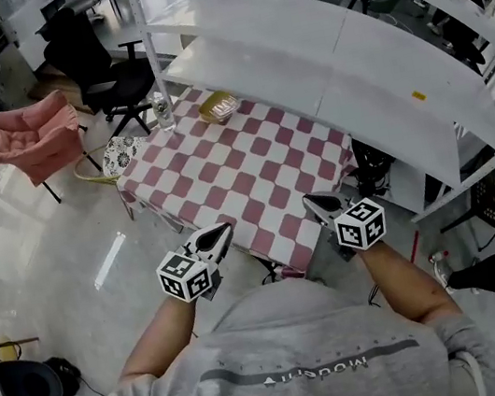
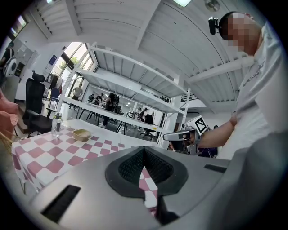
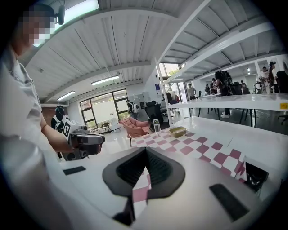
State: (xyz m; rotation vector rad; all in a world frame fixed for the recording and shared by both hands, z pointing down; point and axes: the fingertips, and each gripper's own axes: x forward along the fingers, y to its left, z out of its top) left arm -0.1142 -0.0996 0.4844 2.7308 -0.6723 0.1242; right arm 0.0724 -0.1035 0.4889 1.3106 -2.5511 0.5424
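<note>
We held the grey left gripper [image 1: 220, 234] & grey right gripper [image 1: 317, 202] w/ jaws pressed together, nothing betw. them, both at the near edge of the red-and-white checked cloth-covered table [image 1: 245, 172]. Shallow yellow tray [image 1: 218, 106] & clear plastic bottle [image 1: 162, 111] stood at its far end.

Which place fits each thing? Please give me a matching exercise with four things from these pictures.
Things:
1 bottle
2 yellow bowl
3 pink chair
4 left gripper

Places:
A on the floor, beside the table
B at the table's near edge, jaws together
C at the table's far left corner
D on the table, just right of the bottle

Pairs: 1-C, 2-D, 3-A, 4-B
</note>
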